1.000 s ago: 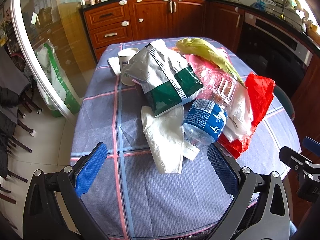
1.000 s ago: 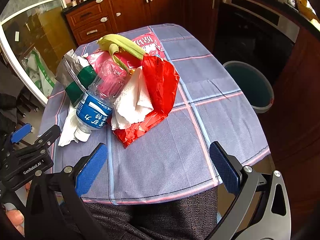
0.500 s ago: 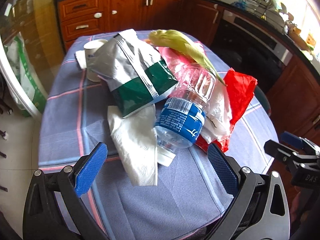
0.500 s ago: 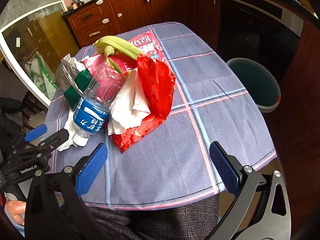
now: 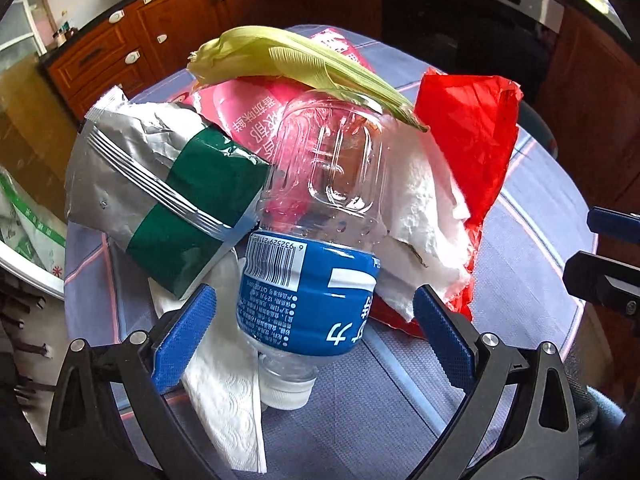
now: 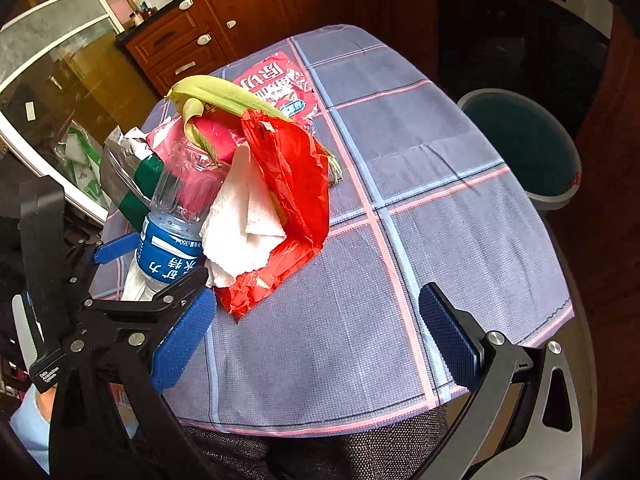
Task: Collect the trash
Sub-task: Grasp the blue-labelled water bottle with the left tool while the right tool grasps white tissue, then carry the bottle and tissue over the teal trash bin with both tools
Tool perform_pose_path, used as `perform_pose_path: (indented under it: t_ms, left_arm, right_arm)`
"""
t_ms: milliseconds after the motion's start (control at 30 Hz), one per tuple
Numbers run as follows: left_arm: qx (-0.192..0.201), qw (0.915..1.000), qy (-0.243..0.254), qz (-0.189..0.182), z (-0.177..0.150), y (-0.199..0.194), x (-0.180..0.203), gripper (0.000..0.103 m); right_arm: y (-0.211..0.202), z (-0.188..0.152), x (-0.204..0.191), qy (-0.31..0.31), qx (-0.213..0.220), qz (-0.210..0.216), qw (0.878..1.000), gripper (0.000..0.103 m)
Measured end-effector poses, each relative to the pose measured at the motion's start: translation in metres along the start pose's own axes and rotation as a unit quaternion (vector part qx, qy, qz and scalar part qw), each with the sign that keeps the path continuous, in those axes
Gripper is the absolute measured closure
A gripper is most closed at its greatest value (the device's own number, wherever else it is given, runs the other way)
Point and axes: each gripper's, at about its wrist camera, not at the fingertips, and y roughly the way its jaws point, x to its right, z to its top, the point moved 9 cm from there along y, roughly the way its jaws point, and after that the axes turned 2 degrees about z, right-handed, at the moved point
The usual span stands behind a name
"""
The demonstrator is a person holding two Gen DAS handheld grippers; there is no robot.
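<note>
A heap of trash lies on the checked tablecloth. A clear bottle with a blue label points its white cap at the left wrist camera. My left gripper is open, its blue pads flanking the label end without touching it. Around the bottle are a silver-green snack bag, a corn husk, a red plastic bag, a crumpled paper towel and a napkin. My right gripper is open over bare cloth, near the front edge, right of the bottle.
A grey bin with a dark inside stands on the floor beyond the table's right edge. A pink printed packet lies under the heap. Wooden cabinets line the far wall, with a glass door at the left.
My left gripper has moved forward and close to the bottle, so its pads now sit on either side of the label end. The right gripper shifted only slightly. The trash has not moved.
</note>
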Motion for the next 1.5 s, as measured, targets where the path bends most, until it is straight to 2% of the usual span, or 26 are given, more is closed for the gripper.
perform_pose_path:
  t_ms: [33,100,167,200,267,367,500,600,733,800,867,1033,1067,1100,1133,1167,1233,1300,1500]
  left_arm:
    - [-0.003,1.0000,-0.003,-0.008,0.001,0.003,0.002,0.004]
    - [-0.008,0.9995,-0.014,-0.028,0.000,0.007,0.003,0.015]
    - [-0.006,0.9989,-0.028,-0.037,0.000,0.008,0.000,0.035]
    - [-0.006,0.9982,-0.034,-0.050,0.000,0.008,-0.002,0.035]
    - [-0.009,0.9957,-0.047,-0.079,-0.002,0.007,-0.003,0.035]
    - [-0.010,0.9947,-0.051,-0.089,-0.008,0.006,-0.010,0.035]
    - [-0.018,0.9924,-0.060,-0.106,-0.010,0.006,-0.018,0.034]
    - [-0.017,0.9923,-0.062,-0.106,-0.012,0.006,-0.021,0.034]
    - [-0.017,0.9939,-0.051,-0.096,-0.008,0.007,-0.024,0.033]
    - [-0.018,0.9945,-0.046,-0.092,-0.009,0.006,-0.023,0.031]
    - [-0.021,0.9945,-0.045,-0.093,-0.006,0.008,-0.023,0.030]
    - [-0.018,0.9933,-0.053,-0.101,-0.006,0.014,-0.024,0.032]
    - [-0.017,0.9933,-0.053,-0.101,-0.005,0.014,-0.023,0.033]
    - [-0.017,0.9935,-0.051,-0.100,-0.006,0.014,-0.023,0.033]
    - [-0.016,0.9934,-0.051,-0.101,-0.006,0.012,-0.022,0.034]
    - [-0.015,0.9932,-0.052,-0.103,-0.007,0.008,-0.022,0.034]
    - [-0.011,0.9932,-0.054,-0.102,-0.007,0.003,-0.022,0.034]
    - [-0.007,0.9930,-0.055,-0.105,-0.007,-0.007,-0.026,0.034]
    - [0.024,0.9926,-0.041,-0.111,0.003,-0.048,-0.024,0.036]
  right_arm:
    - [0.001,0.001,-0.001,-0.002,0.001,0.004,1.000,0.005]
    - [0.002,0.003,-0.005,-0.007,0.004,0.010,1.000,0.007]
    - [0.004,0.006,-0.011,-0.011,0.002,0.022,1.000,0.020]
    - [0.006,0.007,-0.015,-0.013,-0.001,0.030,0.999,0.025]
    - [0.011,0.008,-0.025,-0.016,-0.013,0.052,0.998,0.044]
    - [0.022,0.012,-0.040,-0.030,-0.025,0.072,0.997,0.060]
    - [0.037,0.025,-0.060,-0.053,-0.030,0.094,0.994,0.062]
    - [0.048,0.041,-0.066,-0.068,-0.024,0.091,0.993,0.062]
    - [0.066,0.049,-0.055,-0.060,-0.038,0.068,0.995,0.062]
    - [0.070,0.049,-0.048,-0.064,-0.038,0.056,0.996,0.058]
    - [0.073,0.050,-0.044,-0.065,-0.036,0.047,0.996,0.045]
    - [0.077,0.051,-0.033,-0.065,-0.029,0.030,0.997,0.044]
    - [0.082,0.049,-0.031,-0.068,-0.033,0.026,0.997,0.045]
    - [0.086,0.045,-0.029,-0.064,-0.041,0.029,0.997,0.052]
    - [0.089,0.042,-0.026,-0.054,-0.047,0.035,0.997,0.078]
    - [0.088,0.041,-0.023,-0.039,-0.046,0.045,0.997,0.089]
    - [0.079,0.044,-0.020,-0.018,-0.042,0.066,0.997,0.094]
    - [0.063,0.048,-0.020,-0.010,-0.032,0.084,0.996,0.094]
    - [0.010,0.062,-0.035,-0.026,0.005,0.128,0.991,0.094]
